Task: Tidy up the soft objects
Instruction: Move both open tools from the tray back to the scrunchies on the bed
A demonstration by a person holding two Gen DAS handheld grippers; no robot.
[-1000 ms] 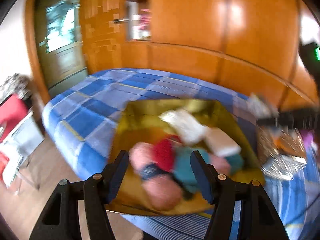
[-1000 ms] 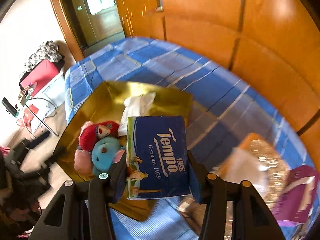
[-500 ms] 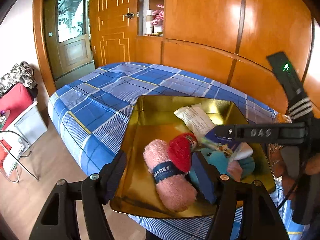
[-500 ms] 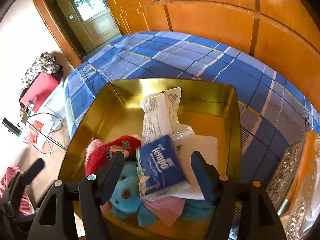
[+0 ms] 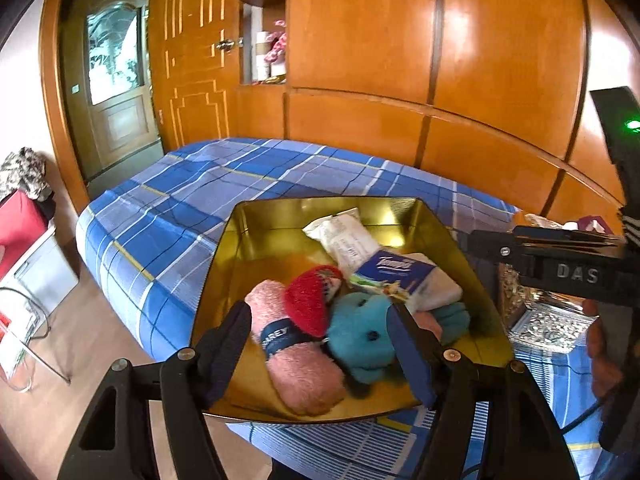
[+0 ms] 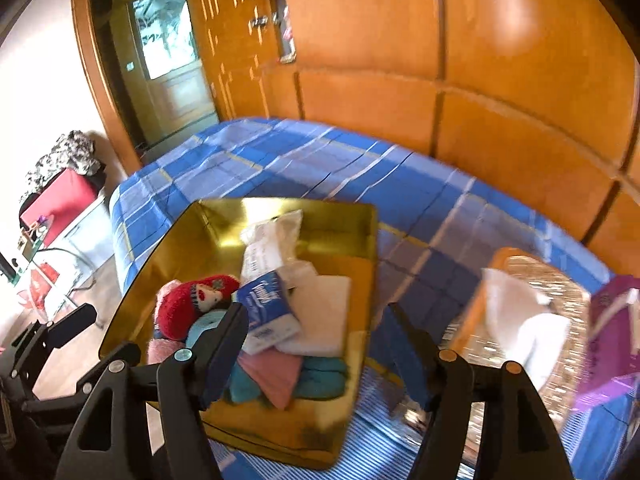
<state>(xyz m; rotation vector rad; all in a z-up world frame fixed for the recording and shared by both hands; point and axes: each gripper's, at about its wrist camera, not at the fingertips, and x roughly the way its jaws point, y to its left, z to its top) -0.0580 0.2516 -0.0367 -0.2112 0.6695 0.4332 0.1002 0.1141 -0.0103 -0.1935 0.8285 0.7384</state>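
Tempo tissue pack [image 5: 394,270] now lies in the gold tray [image 5: 280,216], resting on the white folded cloth [image 5: 434,288] and against the clear plastic packet [image 5: 344,236], beyond the left gripper [image 5: 320,344] fingertips and up-right of them. A second ago it sat clamped in the right gripper; half a second ago it was already lying loose in the tray between spread fingers, so that item is placed and the hand is free for the next one. Left wrist view: left jaws have been opening slightly and stand apart with nothing gripped; the pink rolled towel [image 5: 296,356], red plush [image 5: 310,304] and teal plush [image 5: 360,340] show in the gap between the fingers but below them, untouched. Right gripper's body crosses the frame edge to the right of the fingers. Right wrist view: right gripper [image 6: 316,340] jaws spread, empty; the pack [image 6: 266,312] sits just ahead of the left finger [image 6: 224,344], clear of both pads. This view is blurred and aimed more to the right than half a second ago. Only this view shows what's left to the right of the fingers: an ornate metallic tray [image 6: 560,280] holding a white soft item [image 6: 516,312] and a purple pack [image 6: 612,336], probably the next pick. Only the left view shows the towel's full length and its band.
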